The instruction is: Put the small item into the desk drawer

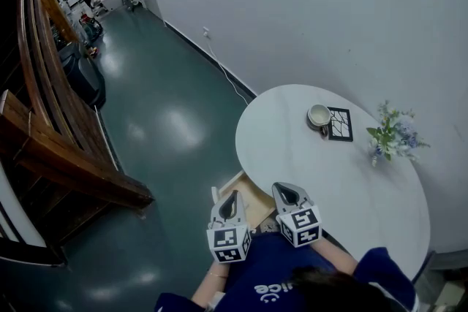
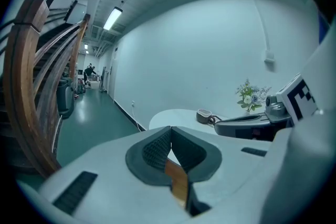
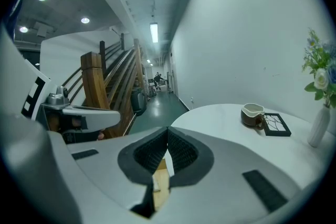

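The left hand-held gripper (image 2: 169, 136) has its jaws pressed together with nothing between them. The right hand-held gripper (image 3: 167, 139) is the same, pads meeting on no object. Both hang side by side just off the near edge of the round worktop (image 1: 329, 179), above the wooden drawer (image 1: 252, 202), which stands pulled out beneath that edge. Bare wood shows below each pair of jaws.

We cannot locate the small item. Neither hand-held gripper carries it, and the two of them hide most of the drawer's inside.

We judge the step to be at the drawer itself, either just after a release or before any pickup. The next move calls for a clear look into the drawer. If the item lies there, a straight push on the drawer front closes it.

Count:
- two hand-held grippers
- one drawer
- one worktop
- one mug (image 1: 319, 115)
- one black square mat (image 1: 341, 124), touching the mug
- one vase of flowers (image 1: 391, 135), well apart from both hand-held grippers
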Demonstrator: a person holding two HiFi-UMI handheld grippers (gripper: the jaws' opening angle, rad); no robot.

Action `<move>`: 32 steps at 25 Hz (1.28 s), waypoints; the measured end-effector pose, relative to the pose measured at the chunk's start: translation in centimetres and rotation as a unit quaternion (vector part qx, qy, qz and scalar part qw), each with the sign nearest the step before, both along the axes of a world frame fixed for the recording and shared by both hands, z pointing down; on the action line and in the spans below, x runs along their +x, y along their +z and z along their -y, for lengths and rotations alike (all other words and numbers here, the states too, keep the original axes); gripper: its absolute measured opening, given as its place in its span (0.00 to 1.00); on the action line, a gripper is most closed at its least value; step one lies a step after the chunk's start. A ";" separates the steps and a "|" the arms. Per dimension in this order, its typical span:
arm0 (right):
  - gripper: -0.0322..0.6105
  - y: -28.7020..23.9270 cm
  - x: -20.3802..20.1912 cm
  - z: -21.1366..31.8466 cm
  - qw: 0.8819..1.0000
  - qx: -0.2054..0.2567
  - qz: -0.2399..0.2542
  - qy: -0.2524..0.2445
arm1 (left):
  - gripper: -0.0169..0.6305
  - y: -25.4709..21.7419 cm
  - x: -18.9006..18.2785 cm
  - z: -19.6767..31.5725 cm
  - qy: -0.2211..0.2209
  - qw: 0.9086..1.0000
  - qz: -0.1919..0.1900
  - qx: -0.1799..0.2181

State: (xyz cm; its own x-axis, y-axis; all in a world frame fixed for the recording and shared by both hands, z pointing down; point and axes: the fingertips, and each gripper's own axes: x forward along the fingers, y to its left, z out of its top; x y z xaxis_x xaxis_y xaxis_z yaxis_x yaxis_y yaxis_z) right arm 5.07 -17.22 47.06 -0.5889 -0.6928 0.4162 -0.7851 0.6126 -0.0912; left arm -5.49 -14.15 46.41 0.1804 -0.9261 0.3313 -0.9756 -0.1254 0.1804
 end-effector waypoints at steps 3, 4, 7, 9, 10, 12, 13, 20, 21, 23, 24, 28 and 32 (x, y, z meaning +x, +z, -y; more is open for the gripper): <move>0.06 0.4 0.2 0.0 1.000 -0.003 -0.012 0.001 | 0.03 0.2 -0.1 0.0 -0.003 1.000 -0.004 -0.004; 0.06 0.5 0.1 0.0 1.000 -0.003 -0.016 0.000 | 0.03 0.3 -0.1 0.0 -0.003 1.000 -0.005 -0.005; 0.06 0.5 -0.1 -0.1 1.000 0.000 -0.024 -0.005 | 0.03 0.4 -0.1 0.0 -0.003 1.000 -0.005 -0.006; 0.06 0.5 -0.2 -0.1 1.000 0.000 -0.025 -0.006 | 0.03 0.4 -0.1 0.0 -0.003 1.000 -0.004 -0.007; 0.06 0.6 -0.2 0.0 1.000 -0.001 -0.025 -0.005 | 0.03 0.4 -0.2 0.1 -0.003 1.000 -0.003 -0.007; 0.06 0.9 -0.2 0.0 1.000 -0.002 -0.025 -0.004 | 0.03 0.4 -0.2 0.1 -0.003 1.000 -0.002 -0.007; 0.06 0.9 -0.2 0.0 1.000 -0.002 -0.026 -0.005 | 0.03 0.4 -0.3 0.2 -0.002 1.000 -0.002 -0.006; 0.06 1.1 -1.1 -0.1 0.999 0.002 -0.036 -0.016 | 0.03 0.6 -0.8 0.3 -0.002 1.000 -0.004 -0.010; 0.06 1.1 -1.2 -0.1 0.999 0.001 -0.037 -0.016 | 0.03 0.6 -0.9 0.3 -0.002 1.000 -0.004 -0.011; 0.06 1.1 -1.4 -0.1 0.999 0.001 -0.038 -0.016 | 0.03 0.7 -1.0 0.3 -0.002 1.000 -0.003 -0.012; 0.06 1.1 -1.4 -0.1 0.999 0.001 -0.038 -0.016 | 0.03 0.7 -1.1 0.3 -0.002 1.000 -0.002 -0.012; 0.06 1.3 -1.8 0.0 0.999 0.003 -0.040 -0.018 | 0.03 0.8 -1.5 0.3 -0.001 1.000 -0.001 -0.012; 0.06 1.3 -2.4 0.1 0.999 0.004 -0.043 -0.023 | 0.03 0.8 -1.8 0.4 -0.002 1.000 -0.001 -0.012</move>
